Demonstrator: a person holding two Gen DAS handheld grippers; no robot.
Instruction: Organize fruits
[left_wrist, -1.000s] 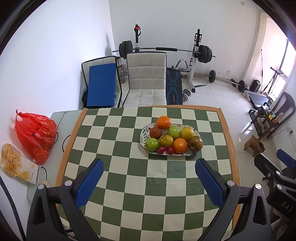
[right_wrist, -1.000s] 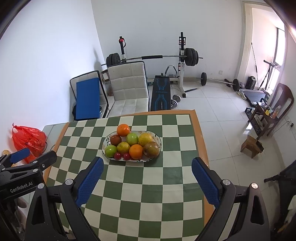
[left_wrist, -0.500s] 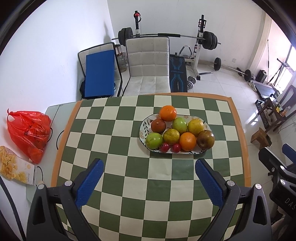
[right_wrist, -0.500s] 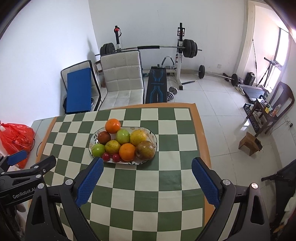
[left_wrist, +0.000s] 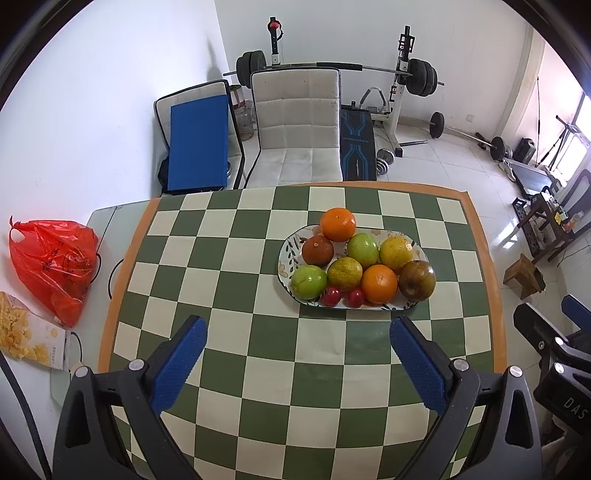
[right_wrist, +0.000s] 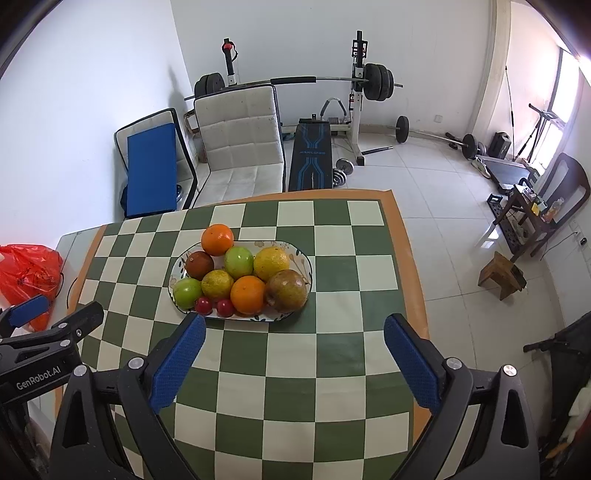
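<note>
left wrist view: your left gripper (left_wrist: 297, 334) hangs over the near half of the checkered table (left_wrist: 229, 258), jaws spread wide with nothing between them. the fruits are all piled on the oval plate (left_wrist: 286, 254) a bit right of centre: oranges, green apples, yellowish ones, a brown one, and two little red ones at the near rim. the far orange (left_wrist: 338, 224) sits right on the far edge, so i'd guess it rolls easiest.

right wrist view: your right gripper (right_wrist: 293, 338) is just as wide open and empty, its left finger tip just short of the plate's near rim (right_wrist: 258, 319). the brown fruit (right_wrist: 287, 290) is the closest big one.

honestly this pile fits either already sorted or about to be taken apart, can't tell. if you do go in, drop from above and keep off the neighbours.
</note>
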